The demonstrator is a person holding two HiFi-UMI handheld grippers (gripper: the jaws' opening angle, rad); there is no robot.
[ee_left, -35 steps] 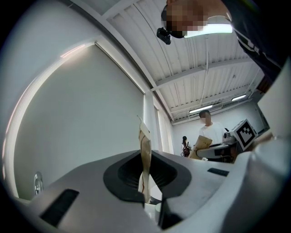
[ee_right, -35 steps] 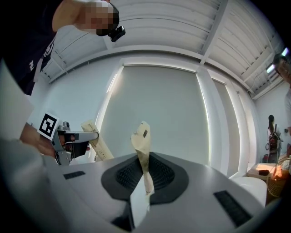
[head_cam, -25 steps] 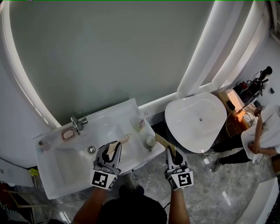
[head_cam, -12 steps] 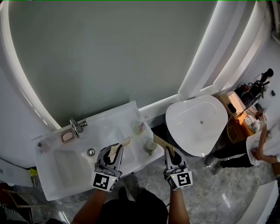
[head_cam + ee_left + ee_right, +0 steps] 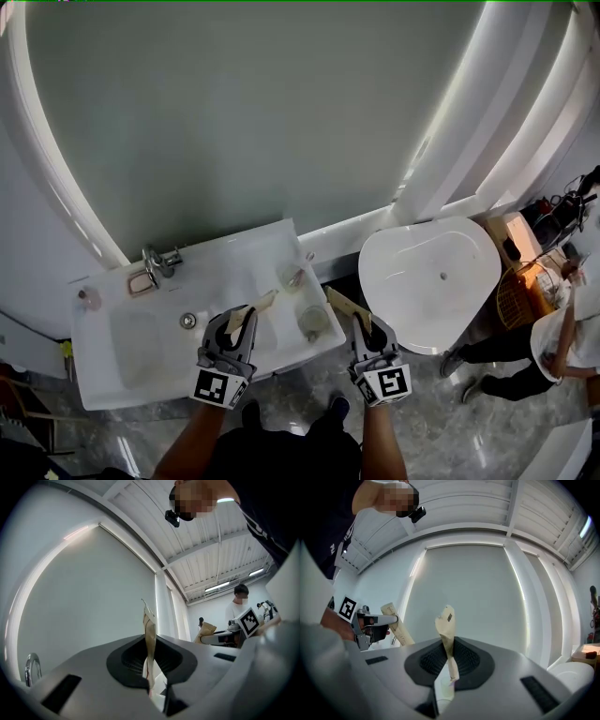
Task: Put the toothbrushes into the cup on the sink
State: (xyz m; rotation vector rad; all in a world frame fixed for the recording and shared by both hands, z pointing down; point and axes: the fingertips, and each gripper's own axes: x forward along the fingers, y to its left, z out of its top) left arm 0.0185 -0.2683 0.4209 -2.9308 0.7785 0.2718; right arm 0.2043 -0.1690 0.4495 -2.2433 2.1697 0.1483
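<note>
Since a second ago, the sink (image 5: 98, 366) is seen shifted a little leftward in the head view. The cup (image 5: 314, 322) on its right rim is seen lower, nearer the gripper tips. The grippers themselves are hardly displaced.

The left gripper (image 5: 239, 328) is clenched on the left toothbrush (image 5: 251, 311), which is sealed in a brown paper sleeve. In the left gripper view the sleeve (image 5: 150, 630) stands upright out of the closed jaws. The right gripper (image 5: 361, 328) is clamped likewise on the right toothbrush (image 5: 339, 305), whose sleeve (image 5: 446, 620) is pinched near its lower end. Both toothbrushes are held above the sink's front edge, and neither is in the cup yet.

Each packet is judged to be light, with a stiff handle inside thin paper. The paper could crumple or let the brush slide under a loose grip. A hold near one end is judged best, so that the free end can be lowered into the cup. The cup looks light enough to be tipped by a sideways knock.
</note>
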